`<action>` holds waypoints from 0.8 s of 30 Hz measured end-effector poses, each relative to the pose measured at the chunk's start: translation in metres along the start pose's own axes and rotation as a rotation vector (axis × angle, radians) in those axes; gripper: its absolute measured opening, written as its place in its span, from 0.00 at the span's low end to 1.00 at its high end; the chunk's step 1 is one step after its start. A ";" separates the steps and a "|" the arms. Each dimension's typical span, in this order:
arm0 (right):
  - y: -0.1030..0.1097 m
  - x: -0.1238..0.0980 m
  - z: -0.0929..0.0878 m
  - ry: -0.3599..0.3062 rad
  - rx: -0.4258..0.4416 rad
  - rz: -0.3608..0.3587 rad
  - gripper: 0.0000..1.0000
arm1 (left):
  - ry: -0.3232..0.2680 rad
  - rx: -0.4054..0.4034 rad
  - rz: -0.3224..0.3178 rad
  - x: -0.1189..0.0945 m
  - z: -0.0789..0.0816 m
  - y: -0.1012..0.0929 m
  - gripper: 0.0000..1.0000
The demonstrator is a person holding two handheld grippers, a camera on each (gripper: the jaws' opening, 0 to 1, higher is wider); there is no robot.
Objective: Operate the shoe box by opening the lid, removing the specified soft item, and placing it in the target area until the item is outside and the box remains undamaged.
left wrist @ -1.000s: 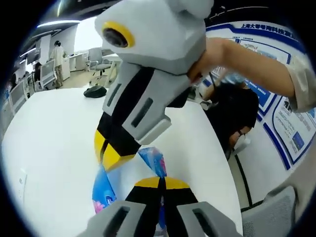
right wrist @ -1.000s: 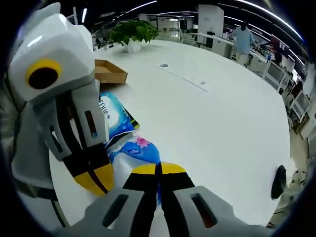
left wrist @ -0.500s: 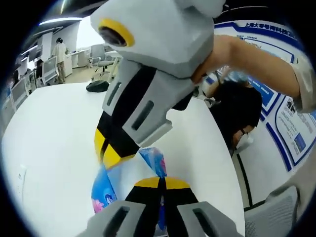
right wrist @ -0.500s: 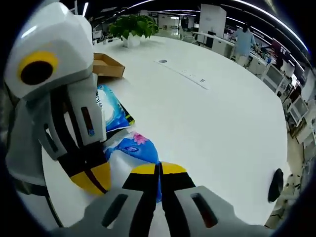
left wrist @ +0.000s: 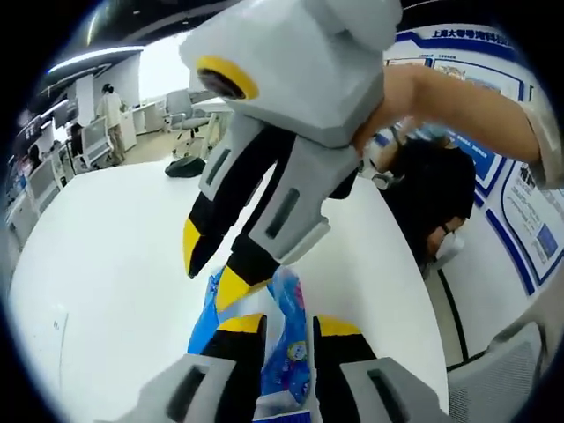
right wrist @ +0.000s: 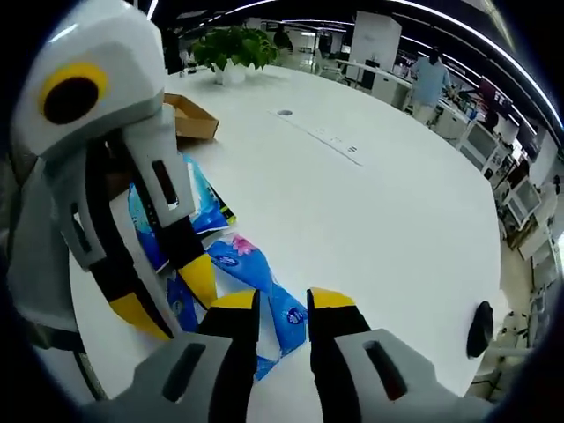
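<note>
The jaws of both grippers are apart now, where half a second ago they were pressed together. The left gripper (left wrist: 288,324) has a gap between its yellow tips, and the blue soft pack (left wrist: 286,339) lies on the white table (left wrist: 106,256) in that gap. The right gripper (right wrist: 281,304) is spread too, with the same blue soft pack (right wrist: 264,282) under it. The cardboard shoe box (right wrist: 192,117) sits open farther back, near a green plant (right wrist: 231,46).
</note>
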State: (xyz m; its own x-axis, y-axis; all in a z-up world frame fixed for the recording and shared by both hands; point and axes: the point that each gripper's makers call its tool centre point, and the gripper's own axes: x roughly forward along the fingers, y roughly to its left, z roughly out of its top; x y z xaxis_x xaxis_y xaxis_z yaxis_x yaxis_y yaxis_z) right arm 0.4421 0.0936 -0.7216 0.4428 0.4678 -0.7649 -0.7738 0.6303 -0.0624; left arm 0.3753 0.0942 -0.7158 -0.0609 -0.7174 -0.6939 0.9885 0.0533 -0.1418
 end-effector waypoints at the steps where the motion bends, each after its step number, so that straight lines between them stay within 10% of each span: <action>1: 0.000 -0.002 0.001 -0.005 0.015 -0.007 0.22 | -0.004 -0.002 0.018 -0.003 0.000 0.002 0.23; 24: 0.043 -0.039 0.011 -0.068 0.164 -0.070 0.48 | -0.100 -0.113 0.144 -0.079 -0.028 -0.009 0.50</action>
State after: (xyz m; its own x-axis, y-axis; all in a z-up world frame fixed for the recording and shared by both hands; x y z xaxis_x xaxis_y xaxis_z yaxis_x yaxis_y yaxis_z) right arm 0.3967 0.1089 -0.6876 0.5265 0.4566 -0.7172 -0.6587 0.7524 -0.0045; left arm 0.3673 0.1697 -0.6791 0.1000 -0.7618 -0.6401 0.9637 0.2343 -0.1283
